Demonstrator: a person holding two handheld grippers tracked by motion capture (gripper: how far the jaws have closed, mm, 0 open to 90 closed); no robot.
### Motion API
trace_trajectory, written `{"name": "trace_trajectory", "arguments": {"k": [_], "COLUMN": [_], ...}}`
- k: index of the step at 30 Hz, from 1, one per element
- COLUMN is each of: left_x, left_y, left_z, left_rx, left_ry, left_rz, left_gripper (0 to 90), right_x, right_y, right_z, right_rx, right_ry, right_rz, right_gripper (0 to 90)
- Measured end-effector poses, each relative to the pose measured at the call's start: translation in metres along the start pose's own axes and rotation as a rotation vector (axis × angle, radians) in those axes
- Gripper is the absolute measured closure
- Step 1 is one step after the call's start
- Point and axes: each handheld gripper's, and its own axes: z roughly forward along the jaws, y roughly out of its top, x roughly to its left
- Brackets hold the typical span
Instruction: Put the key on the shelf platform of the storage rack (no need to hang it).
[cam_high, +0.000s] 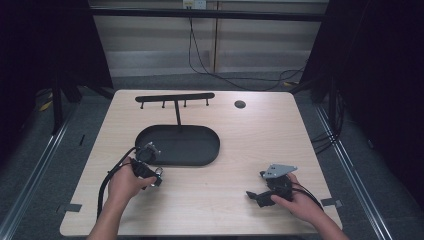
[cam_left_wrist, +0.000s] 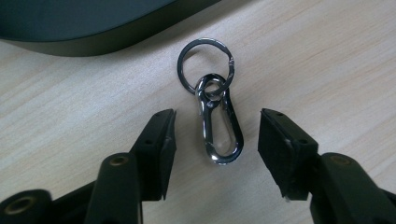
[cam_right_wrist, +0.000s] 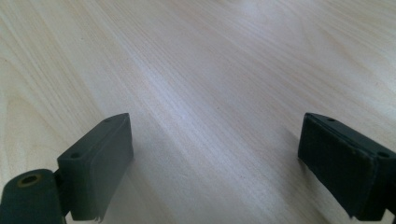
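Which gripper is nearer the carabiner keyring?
Left. The left gripper has the carabiner keyring lying on the table between its open jaws, untouched. The right gripper sits far off near the table's front right, open.

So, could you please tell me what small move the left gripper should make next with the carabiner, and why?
Probably close the left gripper on the carabiner clip. The clip lies flat on the table between the open jaws, untouched by either pad, with its key ring pointing toward the black tray. The right gripper is open over bare wood.
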Motion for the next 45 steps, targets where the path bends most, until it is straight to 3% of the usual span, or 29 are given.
{"name": "trace_trajectory", "arguments": {"k": [9,13,15,27,45], "left_x": [-0.005,-0.007,-0.008,-0.009,-0.009], "left_y": [0.007,0.008,0.009,0.010,0.019], "left_z": [0.004,0.004,0.003,0.001,-0.030], "left_rx": [0.036,0.053,0.073,0.089,0.089], "left_ry": [0.019,0.048,0.059,0.038,0.020], "left_rz": [0.004,0.003,0.003,-0.012,0.012], "left_gripper": [53.9,59.1,67.5,69.0,69.0], "right_x": [0.000,0.000,0.000,0.000,0.000], "right_y": [0.000,0.000,0.000,0.000,0.000], "right_z": [0.000,0.000,0.000,0.000,0.000], "right_rx": [0.000,0.000,0.000,0.000,0.000], "right_ry": [-0.001,-0.001,0.000,0.000,0.000], "right_rz": [0.000,0.000,0.000,0.000,0.000], "right_gripper": [9.7,9.7,9.7,9.7,9.7]}}
